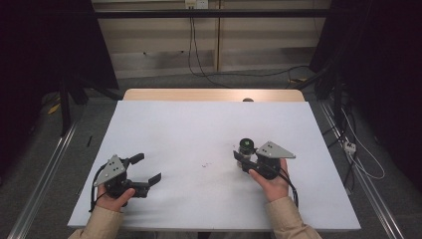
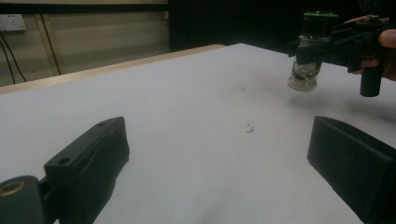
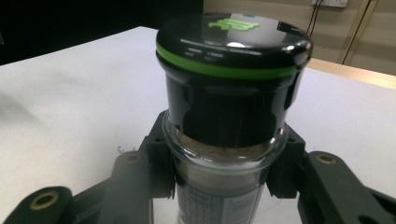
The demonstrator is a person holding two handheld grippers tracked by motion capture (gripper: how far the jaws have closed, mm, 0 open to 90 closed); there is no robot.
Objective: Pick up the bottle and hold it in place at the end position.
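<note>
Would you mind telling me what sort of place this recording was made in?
Probably a lab recording bay, not a home: a bare white table flanked by black curtains, loose cables along the floor, and metal rails beside it.

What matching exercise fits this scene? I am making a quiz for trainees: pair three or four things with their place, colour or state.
Column one:
1. left tool
2. right tool
3. jar
4. jar's lid

Column two:
A. black with a green ring
B. open, holding nothing
C. glass, upright, held just above the white table
D. shut on the jar's neck

Pairs: 1-B, 2-D, 3-C, 4-A
</note>
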